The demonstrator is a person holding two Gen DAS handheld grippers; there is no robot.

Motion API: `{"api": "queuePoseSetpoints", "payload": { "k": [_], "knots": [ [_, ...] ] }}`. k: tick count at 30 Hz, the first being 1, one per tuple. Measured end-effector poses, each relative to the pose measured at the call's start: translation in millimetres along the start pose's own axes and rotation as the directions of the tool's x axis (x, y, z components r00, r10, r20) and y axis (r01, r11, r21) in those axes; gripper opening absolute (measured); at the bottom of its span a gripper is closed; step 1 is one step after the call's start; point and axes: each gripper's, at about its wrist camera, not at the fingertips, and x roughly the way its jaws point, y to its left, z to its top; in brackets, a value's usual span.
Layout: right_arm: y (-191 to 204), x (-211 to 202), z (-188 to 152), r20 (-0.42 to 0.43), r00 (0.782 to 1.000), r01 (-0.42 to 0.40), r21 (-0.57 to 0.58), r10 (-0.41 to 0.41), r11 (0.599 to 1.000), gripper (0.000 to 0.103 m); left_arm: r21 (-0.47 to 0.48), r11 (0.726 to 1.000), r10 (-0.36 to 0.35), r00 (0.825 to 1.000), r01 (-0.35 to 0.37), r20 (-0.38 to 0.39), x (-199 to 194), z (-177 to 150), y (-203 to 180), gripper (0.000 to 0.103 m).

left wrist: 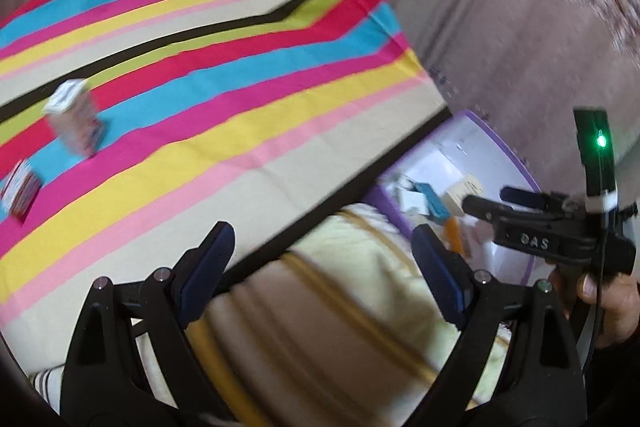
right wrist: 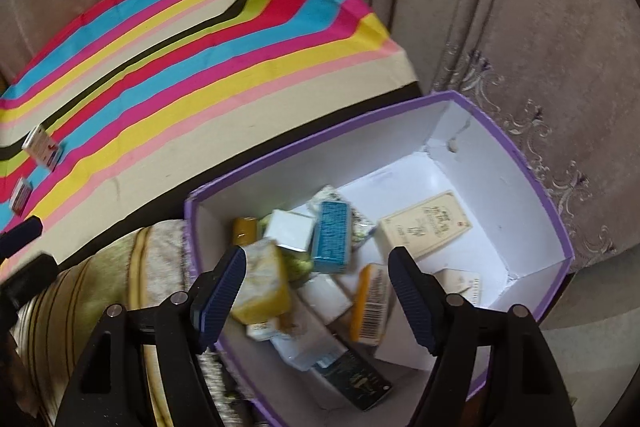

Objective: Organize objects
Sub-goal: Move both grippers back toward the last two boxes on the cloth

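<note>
Left wrist view: left gripper [left wrist: 320,267] is spread, empty; a small carton [left wrist: 76,119] stands far left on the striped cloth [left wrist: 280,131] (it could tip).

Right wrist view: right gripper [right wrist: 316,291], released, hangs over the purple box [right wrist: 556,223]; the yellow carton [right wrist: 264,283] between its jaws may jam.

Both grippers, left gripper [left wrist: 322,267] and right gripper [right wrist: 318,287], have black plastic frames with silver screws and ribbed dark blue pads [right wrist: 412,295]. The right one bears raised letters "DAS", a green light and a black cable.
</note>
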Motion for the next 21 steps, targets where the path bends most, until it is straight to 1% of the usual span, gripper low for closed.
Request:
{"api": "queuePoseSetpoints", "payload": {
  "k": [4,8,12,17,21],
  "knots": [
    [27,-1,-1,-0.002,1.0,-0.026,-0.042,0.026,0.999,0.075,-0.076,0.995,0.058,0.998,-0.056,0.021,-16,-4,38,0.092],
    [55,-4,1,0.001,0.999,-0.048,-0.095,0.048,0.994,0.075,-0.19,0.973,0.139,0.99,-0.133,0.017,-29,-12,85,0.092],
    [79,-6,4,0.005,0.998,-0.061,-0.137,0.062,0.989,0.077,-0.31,0.931,0.207,0.978,-0.192,0.017,-39,-16,133,0.092],
    [103,-7,6,0.004,0.997,-0.073,-0.182,0.075,0.981,0.077,-0.425,0.877,0.265,0.964,-0.227,0.033,-54,-19,181,0.092],
    [119,-7,9,0.002,0.996,-0.083,-0.207,0.085,0.975,0.077,-0.539,0.81,0.3,0.953,-0.232,0.04,-61,-21,216,0.092]
  ]
}}
